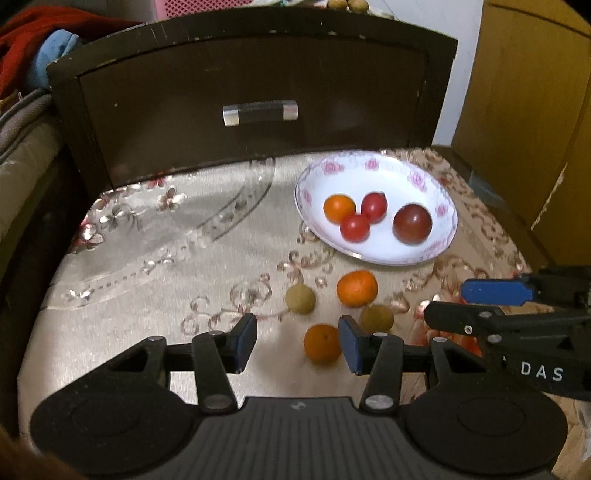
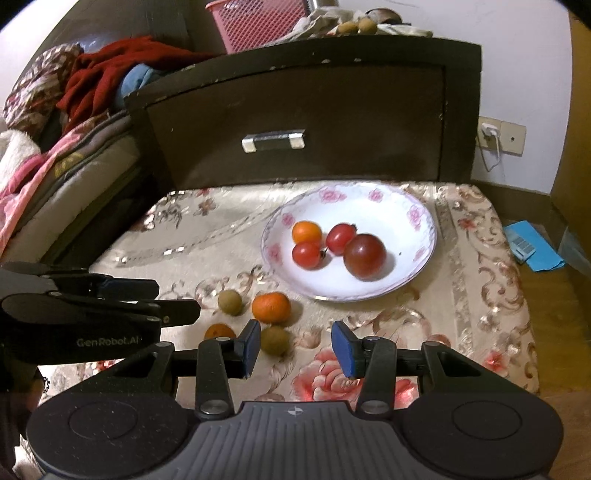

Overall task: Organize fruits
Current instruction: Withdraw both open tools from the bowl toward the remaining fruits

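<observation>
2 grippers: both mine, 1 per hand, both over the cloth-covered table (image 2: 480, 280).
My left gripper (image 1: 297, 341): jaws apart, nothing between the pads; 1 small orange (image 1: 322, 343) lies on the cloth just inside its right finger (image 1: 351, 345), not pinched.
My right gripper (image 2: 294, 347): jaws apart, only floral cloth between them; 1 brown-green round fruit (image 2: 275, 339) sits just beside its left finger (image 2: 251, 345).
Loose fruit on cloth: 4 pieces in a tight cluster near both grippers. The small orange, 1 bigger orange (image 1: 357, 288), the brown-green round fruit, and 1 more brown-green fruit (image 1: 300, 298) farthest left.
Plate (image 2: 424, 221): white, pink flower rim, beyond the cluster and to its right, apart from it.
Plate contents: 4 pieces. 1 orange tomato (image 2: 306, 232), 2 red cherry tomatoes (image 2: 306, 255) (image 2: 340, 238), touching one another; 1 large dark red tomato (image 2: 365, 256) to their right.
Behind table: dark drawer front (image 2: 295, 110) with a silver handle (image 2: 273, 140).
On top of the drawer unit: pink basket (image 2: 258, 22) and 2 small brown fruits (image 2: 358, 26).
</observation>
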`<move>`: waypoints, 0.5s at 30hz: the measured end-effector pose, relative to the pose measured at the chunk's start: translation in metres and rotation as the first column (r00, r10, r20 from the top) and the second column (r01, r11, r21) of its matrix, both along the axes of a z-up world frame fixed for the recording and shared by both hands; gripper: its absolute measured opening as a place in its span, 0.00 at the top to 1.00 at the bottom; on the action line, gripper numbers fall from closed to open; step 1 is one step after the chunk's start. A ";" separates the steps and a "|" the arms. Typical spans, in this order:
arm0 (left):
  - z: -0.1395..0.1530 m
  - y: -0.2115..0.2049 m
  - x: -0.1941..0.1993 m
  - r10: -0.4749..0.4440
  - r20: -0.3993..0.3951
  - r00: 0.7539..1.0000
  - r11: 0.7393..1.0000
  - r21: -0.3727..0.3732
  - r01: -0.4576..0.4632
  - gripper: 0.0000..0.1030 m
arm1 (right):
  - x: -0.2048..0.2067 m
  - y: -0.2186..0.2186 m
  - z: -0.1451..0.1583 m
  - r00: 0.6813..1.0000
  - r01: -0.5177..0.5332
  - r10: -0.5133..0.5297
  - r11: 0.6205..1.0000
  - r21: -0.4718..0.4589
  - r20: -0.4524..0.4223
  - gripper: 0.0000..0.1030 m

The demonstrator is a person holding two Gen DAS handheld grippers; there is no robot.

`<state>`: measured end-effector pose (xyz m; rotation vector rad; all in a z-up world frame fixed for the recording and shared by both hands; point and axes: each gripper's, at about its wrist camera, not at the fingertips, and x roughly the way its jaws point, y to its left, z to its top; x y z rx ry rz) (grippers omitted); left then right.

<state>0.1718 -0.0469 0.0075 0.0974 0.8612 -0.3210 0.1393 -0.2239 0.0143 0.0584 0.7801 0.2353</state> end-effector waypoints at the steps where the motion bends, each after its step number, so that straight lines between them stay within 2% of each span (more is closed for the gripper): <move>1: -0.002 0.000 0.000 -0.005 -0.004 1.000 1.000 0.006 0.005 0.46 | 0.001 0.001 -0.002 1.000 -0.004 0.004 1.000 -0.001 -0.008 0.63; 15: -0.019 -0.002 0.004 -0.039 -0.040 0.998 0.998 0.052 0.041 0.46 | 0.016 0.017 -0.020 0.995 -0.082 0.080 0.996 -0.030 -0.059 0.63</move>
